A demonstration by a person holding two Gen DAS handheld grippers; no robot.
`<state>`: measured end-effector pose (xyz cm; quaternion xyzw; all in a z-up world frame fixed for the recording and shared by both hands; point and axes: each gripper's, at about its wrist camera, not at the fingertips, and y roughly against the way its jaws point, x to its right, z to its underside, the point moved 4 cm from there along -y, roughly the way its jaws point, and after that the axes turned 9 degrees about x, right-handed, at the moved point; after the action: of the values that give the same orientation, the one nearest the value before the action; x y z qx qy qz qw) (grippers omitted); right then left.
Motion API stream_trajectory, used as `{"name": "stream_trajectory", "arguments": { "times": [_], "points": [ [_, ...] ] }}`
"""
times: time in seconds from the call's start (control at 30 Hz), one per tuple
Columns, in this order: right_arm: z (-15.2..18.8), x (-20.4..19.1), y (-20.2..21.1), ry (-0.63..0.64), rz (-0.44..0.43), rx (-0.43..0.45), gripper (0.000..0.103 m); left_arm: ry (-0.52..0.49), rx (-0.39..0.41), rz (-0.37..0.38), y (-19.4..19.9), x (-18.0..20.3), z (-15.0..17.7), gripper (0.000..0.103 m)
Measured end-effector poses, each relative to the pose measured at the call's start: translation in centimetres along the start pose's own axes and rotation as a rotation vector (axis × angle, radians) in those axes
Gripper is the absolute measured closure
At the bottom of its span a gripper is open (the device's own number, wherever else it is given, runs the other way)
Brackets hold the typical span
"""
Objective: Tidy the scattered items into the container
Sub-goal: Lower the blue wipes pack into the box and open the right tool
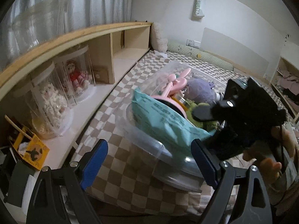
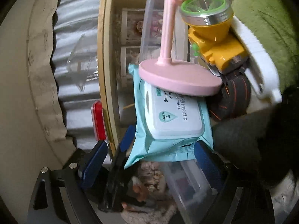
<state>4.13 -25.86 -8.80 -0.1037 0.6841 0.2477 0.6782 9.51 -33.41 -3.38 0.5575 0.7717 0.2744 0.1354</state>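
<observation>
A clear plastic container (image 1: 158,149) stands on the checkered bed. It holds a teal pack of wet wipes (image 1: 164,115), a pink stand (image 1: 177,85), a purple plush (image 1: 200,91) and a green plush (image 1: 201,123). My left gripper (image 1: 149,160) is open at the container's near rim, empty. My right gripper (image 2: 149,160) is open over the container, its jaws on either side of the wipes pack's (image 2: 172,115) lower edge without closing on it. The pink stand (image 2: 177,74) lies on the pack, beside a yellow toy (image 2: 214,43). The right gripper also shows as a black body (image 1: 248,108) in the left wrist view.
A wooden shelf (image 1: 74,56) along the left holds two dolls in clear cylinders (image 1: 54,100) and a yellow box (image 1: 31,149). Grey curtains (image 1: 56,9) hang above it. A long pillow (image 1: 201,57) lies at the bed's far end. A shelf with clothes (image 1: 287,85) is at the right.
</observation>
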Motion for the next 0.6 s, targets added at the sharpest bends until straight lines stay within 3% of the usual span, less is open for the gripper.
{"name": "stream_trajectory", "arguments": {
  "times": [0.23, 0.43, 0.6],
  "points": [
    [0.1, -1.6, 2.4, 0.048, 0.043, 0.027, 0.008, 0.021, 0.023, 0.002, 0.6, -0.2, -0.2, 0.012],
    [0.2, -6.7, 5.1, 0.181, -0.009, 0.107, 0.008, 0.010, 0.053, 0.012, 1.7, 0.5, -1.0, 0.012],
    [1.7, -9.4, 6.0, 0.325, 0.043, 0.122, 0.008, -0.004, 0.076, 0.014, 2.6, 1.5, -1.3, 0.012]
  ]
}}
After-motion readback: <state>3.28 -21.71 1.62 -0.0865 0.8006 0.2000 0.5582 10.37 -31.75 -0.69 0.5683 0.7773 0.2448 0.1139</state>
